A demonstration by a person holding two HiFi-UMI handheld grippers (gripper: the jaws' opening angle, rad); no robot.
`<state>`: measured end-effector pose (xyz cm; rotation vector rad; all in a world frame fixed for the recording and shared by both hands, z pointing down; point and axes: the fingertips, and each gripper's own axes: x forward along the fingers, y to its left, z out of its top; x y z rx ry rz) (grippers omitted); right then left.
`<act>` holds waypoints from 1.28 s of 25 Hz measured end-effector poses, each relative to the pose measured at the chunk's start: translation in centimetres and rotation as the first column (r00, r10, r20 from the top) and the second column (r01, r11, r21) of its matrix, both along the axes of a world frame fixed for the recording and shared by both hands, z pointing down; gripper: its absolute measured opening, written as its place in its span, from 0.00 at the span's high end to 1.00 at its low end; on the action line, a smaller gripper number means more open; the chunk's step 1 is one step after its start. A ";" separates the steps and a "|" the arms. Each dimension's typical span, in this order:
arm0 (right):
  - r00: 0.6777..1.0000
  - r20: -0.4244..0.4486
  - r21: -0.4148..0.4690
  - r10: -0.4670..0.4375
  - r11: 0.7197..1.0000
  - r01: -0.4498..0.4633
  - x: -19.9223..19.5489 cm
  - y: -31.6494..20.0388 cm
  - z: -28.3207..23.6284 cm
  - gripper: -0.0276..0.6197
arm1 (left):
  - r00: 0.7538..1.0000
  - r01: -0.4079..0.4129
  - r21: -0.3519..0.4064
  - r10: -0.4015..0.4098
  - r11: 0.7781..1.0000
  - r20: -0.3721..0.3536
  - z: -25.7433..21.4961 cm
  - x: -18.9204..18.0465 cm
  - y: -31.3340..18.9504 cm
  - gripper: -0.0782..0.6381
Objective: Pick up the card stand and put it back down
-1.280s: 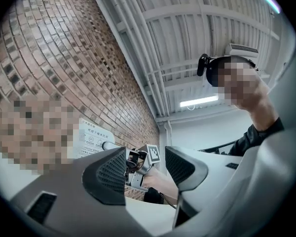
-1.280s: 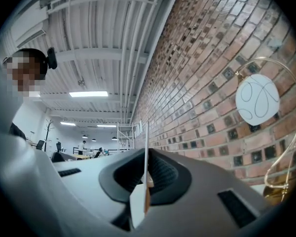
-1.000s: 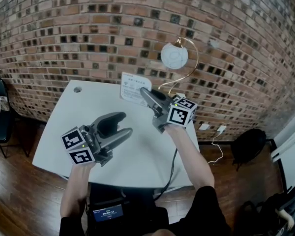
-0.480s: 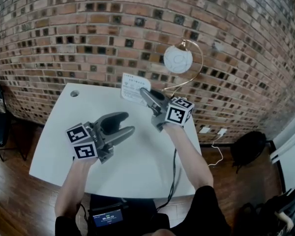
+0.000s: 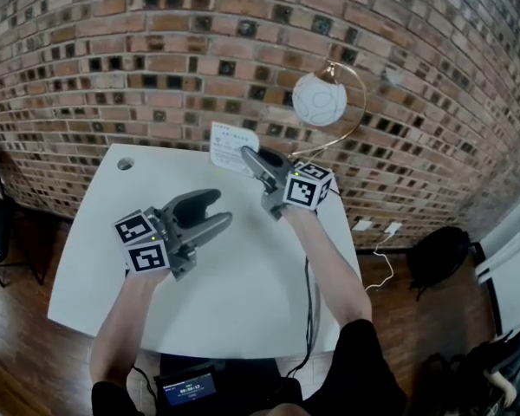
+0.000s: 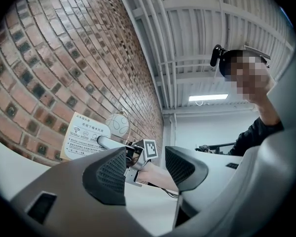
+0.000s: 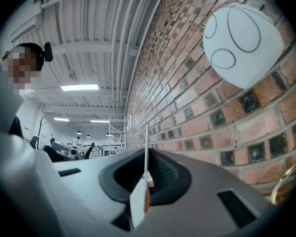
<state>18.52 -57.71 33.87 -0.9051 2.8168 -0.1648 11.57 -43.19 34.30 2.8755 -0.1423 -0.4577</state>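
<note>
Head view gives us the brick wall (image 5: 156, 50) behind everything, then the white counter (image 5: 234, 284) spread under both our grippers, then the lamp (image 5: 321, 98), whose pale globe hangs up and to the right of the right gripper (image 5: 246, 153). Our left gripper (image 5: 224, 206) sits nearer to us and to the left of the right one, over the middle of the counter. Its jaws stand apart with nothing between them, and its own view looks through that gap at the right gripper and the printed sheet beyond. The right gripper has its jaws closed on the card stand (image 5: 230, 141). In the right gripper view we see the thin sheet edge-on, pinched low down between the two pads and rising straight out ahead of them. So the card stand is in that gripper's hold, at its tip, by the counter's far edge and close to the wall. Whether its foot touches the counter we cannot tell from any view. We judge that the pick-up is done and the put-down half of the task is in hand. The next move calls for bringing the stand's base flat onto the counter with the sheet upright. After that we would part the jaws and draw back along the sheet's plane so it is not knocked over.
</note>
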 end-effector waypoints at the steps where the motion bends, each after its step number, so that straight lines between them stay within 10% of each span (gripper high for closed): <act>1: 1.000 -0.005 -0.002 0.001 1.000 -0.001 -0.1 -0.6 0.3 0.91 | 1.000 0.006 -0.007 -0.006 1.000 -0.005 0.2 -0.1 -0.4 0.55; 32: 0.988 -0.153 -0.088 -0.009 0.996 -0.005 -2.4 -12.6 10.9 0.91 | 0.992 0.089 -0.134 -0.100 0.987 -0.075 3.3 -1.5 -4.9 0.55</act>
